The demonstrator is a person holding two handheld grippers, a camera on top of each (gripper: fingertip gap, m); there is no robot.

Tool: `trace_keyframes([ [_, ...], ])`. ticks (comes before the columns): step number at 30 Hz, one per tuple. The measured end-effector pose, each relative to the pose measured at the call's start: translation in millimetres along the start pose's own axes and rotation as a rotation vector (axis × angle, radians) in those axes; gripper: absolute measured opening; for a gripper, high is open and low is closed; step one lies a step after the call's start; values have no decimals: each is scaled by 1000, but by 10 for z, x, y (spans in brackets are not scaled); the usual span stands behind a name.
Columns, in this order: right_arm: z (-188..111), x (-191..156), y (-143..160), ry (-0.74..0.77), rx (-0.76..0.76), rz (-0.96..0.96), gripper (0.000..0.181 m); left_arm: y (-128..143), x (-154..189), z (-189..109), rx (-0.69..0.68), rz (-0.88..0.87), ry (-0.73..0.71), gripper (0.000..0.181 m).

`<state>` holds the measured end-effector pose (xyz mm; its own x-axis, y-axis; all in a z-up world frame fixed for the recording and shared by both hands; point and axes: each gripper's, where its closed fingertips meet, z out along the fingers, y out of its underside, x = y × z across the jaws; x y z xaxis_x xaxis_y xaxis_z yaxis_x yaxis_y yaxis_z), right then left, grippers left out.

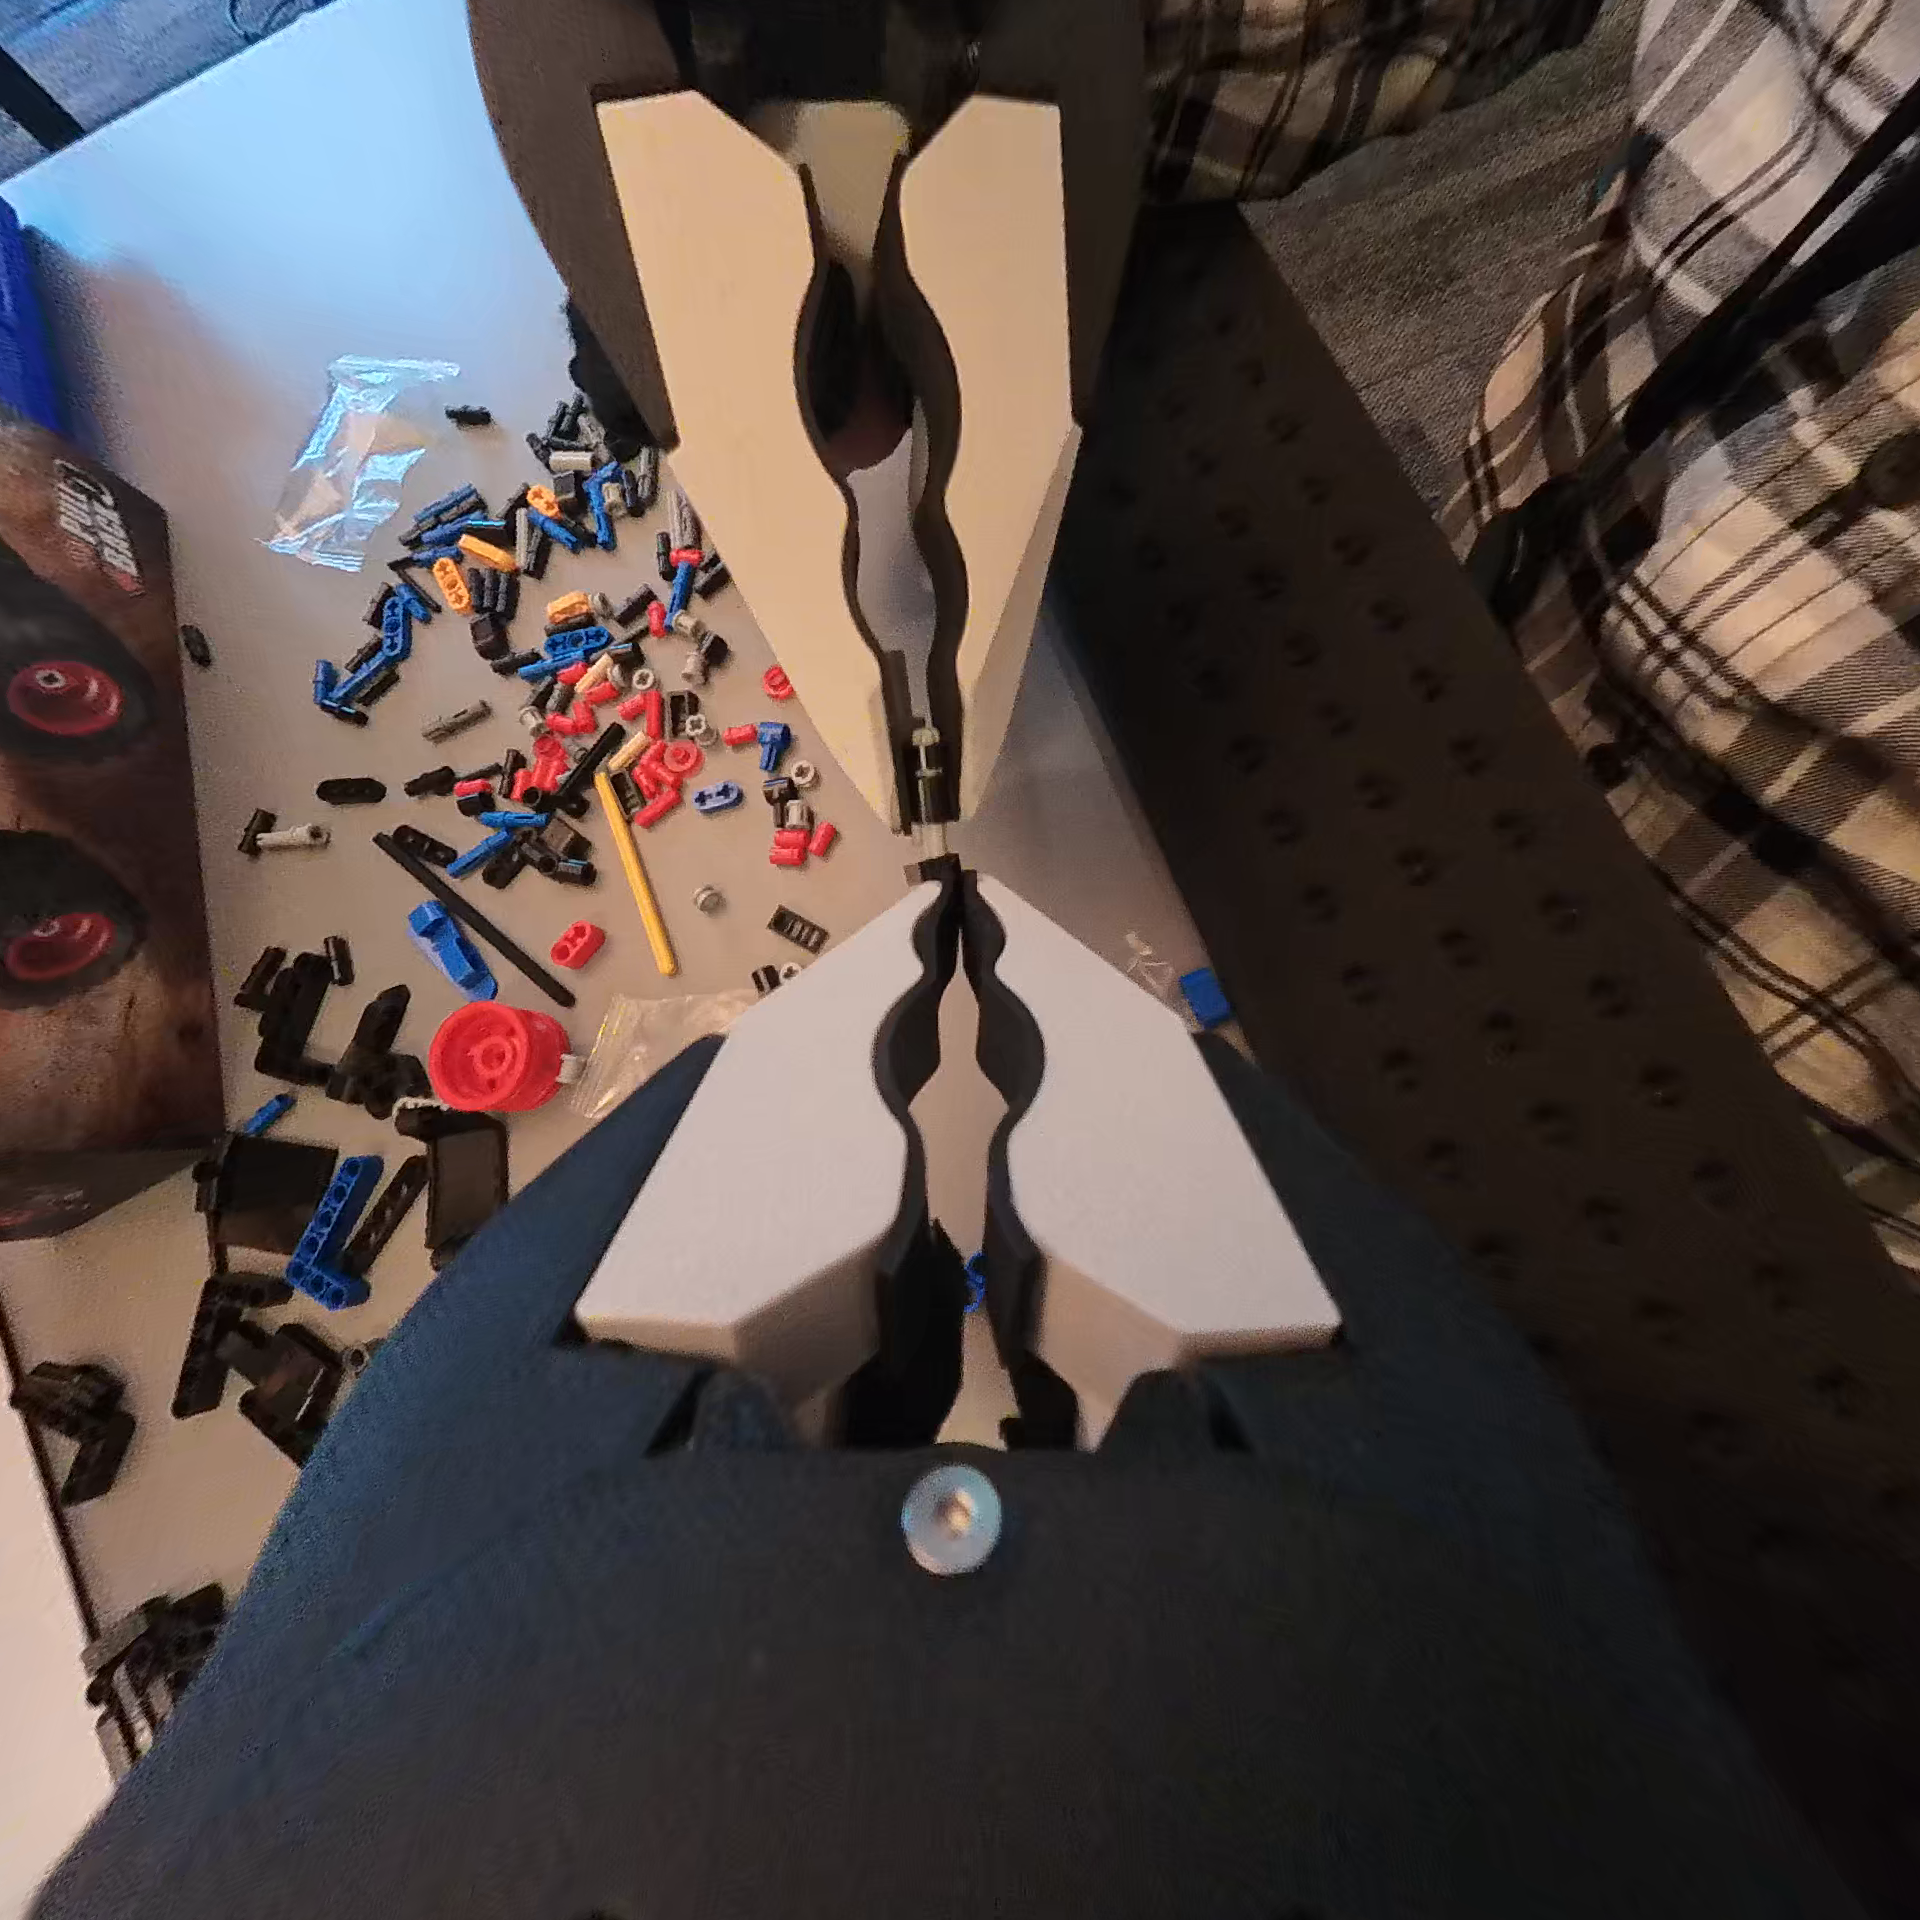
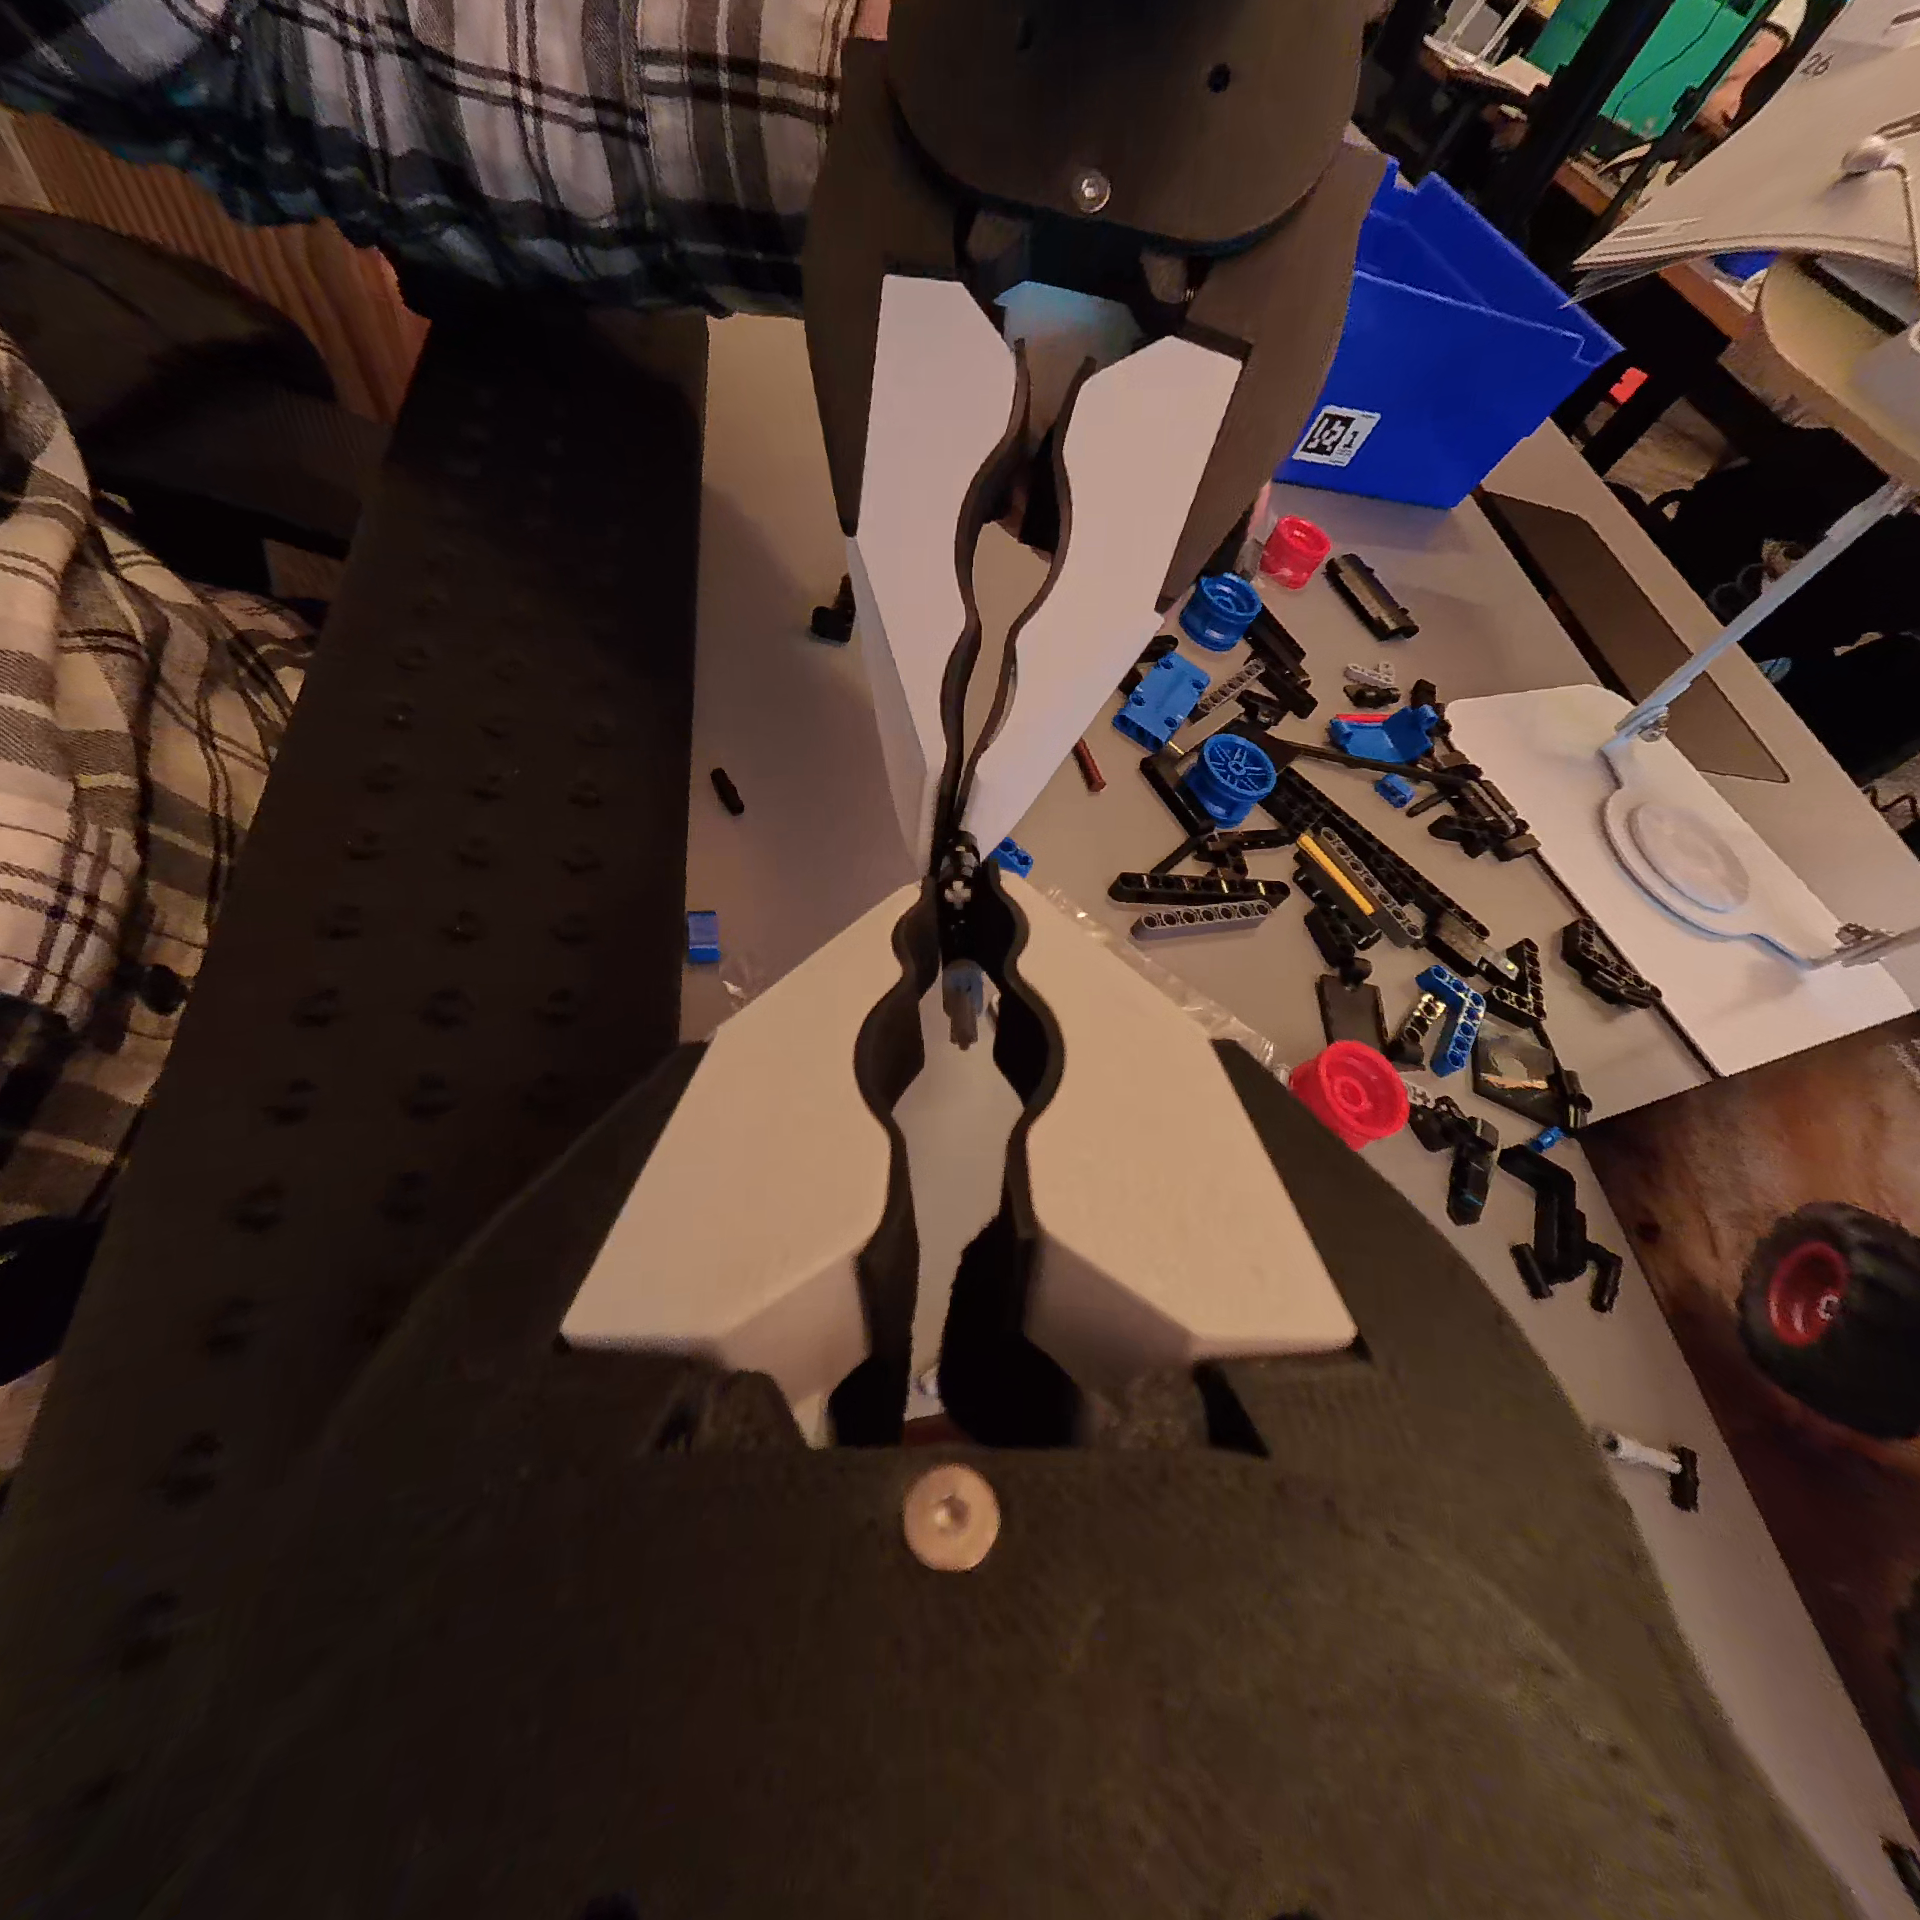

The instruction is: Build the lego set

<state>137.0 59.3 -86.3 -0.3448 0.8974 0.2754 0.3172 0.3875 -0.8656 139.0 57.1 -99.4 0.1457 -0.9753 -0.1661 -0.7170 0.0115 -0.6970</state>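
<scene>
Loose lego pieces (image 1: 561, 665) scattered on white table (image 1: 312, 260), red wheel (image 1: 488, 1058), box (image 1: 94, 831), left gripper (image 1: 948, 883) and right gripper (image 2: 961, 899) tip to tip, each pinching a small pin assembly (image 1: 928, 774).

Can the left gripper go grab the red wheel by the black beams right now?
Probably not yet: the left gripper is shut on a small black piece, tip to tip with the right gripper. The red wheel itself lies uncovered.

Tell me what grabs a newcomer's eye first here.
The two grippers meeting tip to tip mid-frame: the left gripper and right gripper each pinch a small black piece. Left of them, loose red, blue and black pieces litter the white table, with a red wheel nearest.
</scene>
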Motion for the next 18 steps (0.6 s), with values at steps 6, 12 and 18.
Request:
trace_keyframes([
  [6,27,-9,35,0,-14,-3,6,-12,8,39,-4,3,8,0],
  [12,-11,62,-9,10,36,82,6,-55,-57,-6,61,-78,-31,0],
  [18,-130,185,-148,-30,191,275,6,-173,-168,-111,191,-157,-127,8],
])
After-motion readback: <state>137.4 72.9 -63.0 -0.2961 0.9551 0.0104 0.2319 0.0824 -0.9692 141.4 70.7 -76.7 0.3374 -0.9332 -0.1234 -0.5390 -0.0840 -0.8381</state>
